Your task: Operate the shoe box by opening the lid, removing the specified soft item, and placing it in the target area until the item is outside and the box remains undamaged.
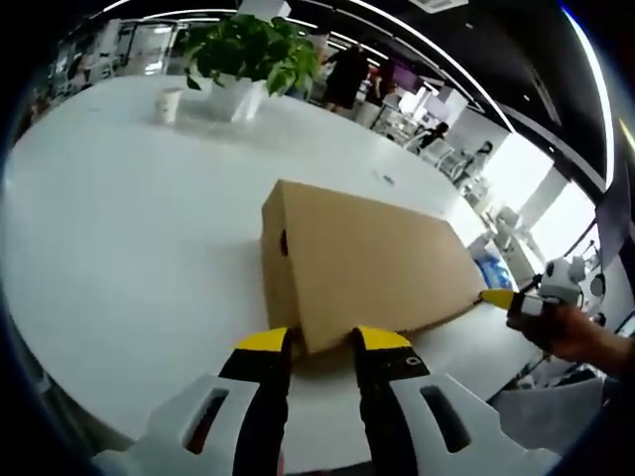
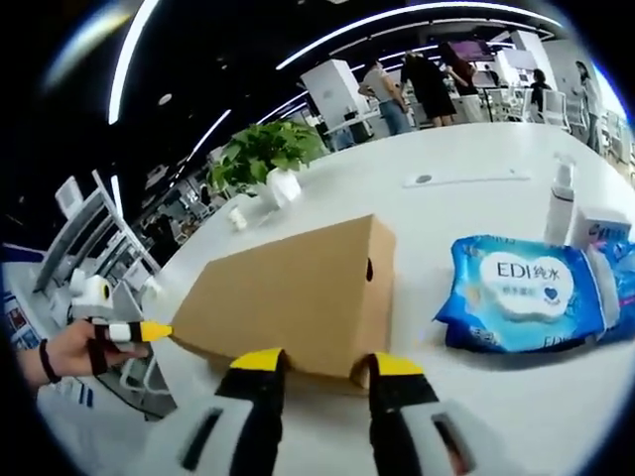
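Your shoe box (image 1: 367, 273) sits closed on the white table (image 1: 129, 258), between your two grippers. The left gripper (image 1: 323, 342) is spread at one corner and the right gripper (image 2: 325, 363) is spread at the opposite end; contact is hard to judge. Squeeze too hard and you'll crease the cardboard, or shove the box into the wipes pack (image 2: 526, 293).

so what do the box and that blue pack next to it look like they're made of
The plain brown closed shoe box looks like matte cardboard: flat tan faces, crisp folded edges, a small round hole in the end. The blue wipes pack with white label looks like soft glossy plastic film: it wrinkles and catches light, though the exact film is unclear.
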